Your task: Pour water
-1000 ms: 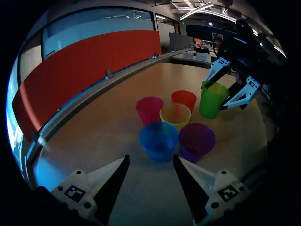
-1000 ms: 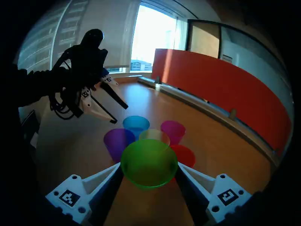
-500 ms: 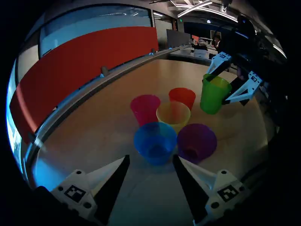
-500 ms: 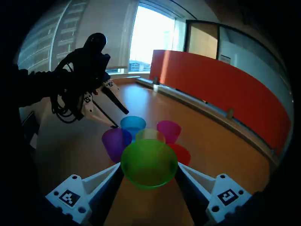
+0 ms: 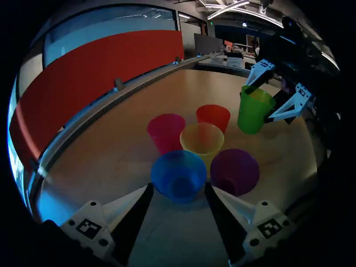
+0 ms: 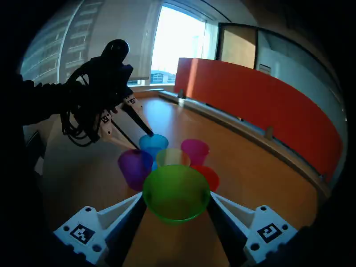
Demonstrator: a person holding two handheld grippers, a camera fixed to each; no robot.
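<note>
Five cups (image 5: 202, 138) stand clustered on the worktop (image 5: 111, 147); a sixth cup (image 5: 252, 113) sits far right of them, between the fingers (image 5: 287, 108) of the right gripper (image 5: 256, 106).

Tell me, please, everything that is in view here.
green cup: one, green, held by the right gripper
blue cup: one, blue, table, nearest the left gripper
purple cup: one, purple, beside the blue cup
yellow cup: one, yellow, middle of cluster
pink cup: one, pink, partition side
red cup: one, red, behind yellow
table: one, wood
partition: one, orange-red, along the table
window: one, bright
left gripper: open
right gripper: closed on the green cup
sleeve: one, dark
</note>
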